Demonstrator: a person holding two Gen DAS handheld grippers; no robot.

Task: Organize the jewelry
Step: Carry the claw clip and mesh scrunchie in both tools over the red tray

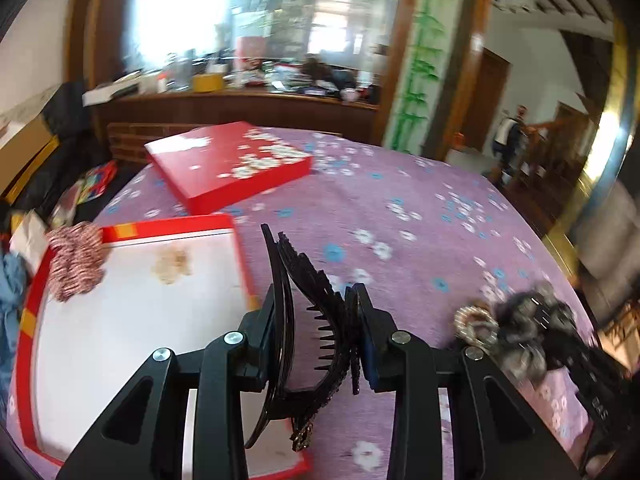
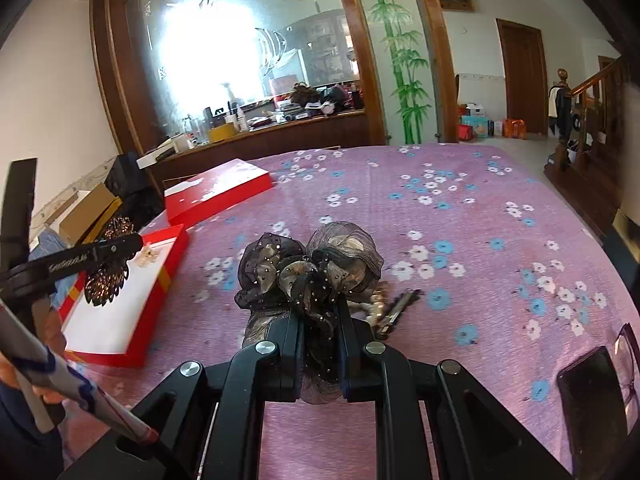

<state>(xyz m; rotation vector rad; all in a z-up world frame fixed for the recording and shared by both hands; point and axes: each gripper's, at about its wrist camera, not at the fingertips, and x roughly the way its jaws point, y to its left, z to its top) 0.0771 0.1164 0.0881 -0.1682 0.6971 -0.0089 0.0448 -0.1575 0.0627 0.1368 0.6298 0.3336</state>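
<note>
- I am pinching a black hair claw [image 1: 304,320] between the jaws of my left gripper [image 1: 316,336], squeezed on its flat sides so its teeth are pointing free and it should not twist out.
- The open red box [image 1: 132,230] with its white lining is lying just left of my left jaws, its corner partly under them; I judge I am carrying the claw there to lay it down.
- A striped scrunchie [image 1: 76,262] is sitting on the box's far left rim and a pale flower piece [image 1: 172,266] on the lining ahead, so I would be aiming for the bare lining nearer me.
- The red lid [image 1: 228,166] is resting ahead and left of the jaws, out of the way.
- My right gripper [image 2: 319,344] is clamping a dark gauzy bow [image 2: 308,264] by its lower folds, the ruffles bulging above the jaws.
- A beaded piece [image 2: 374,308] and a dark clip [image 2: 400,306] are waiting on the purple cloth [image 2: 440,184] just right of those jaws.
</note>
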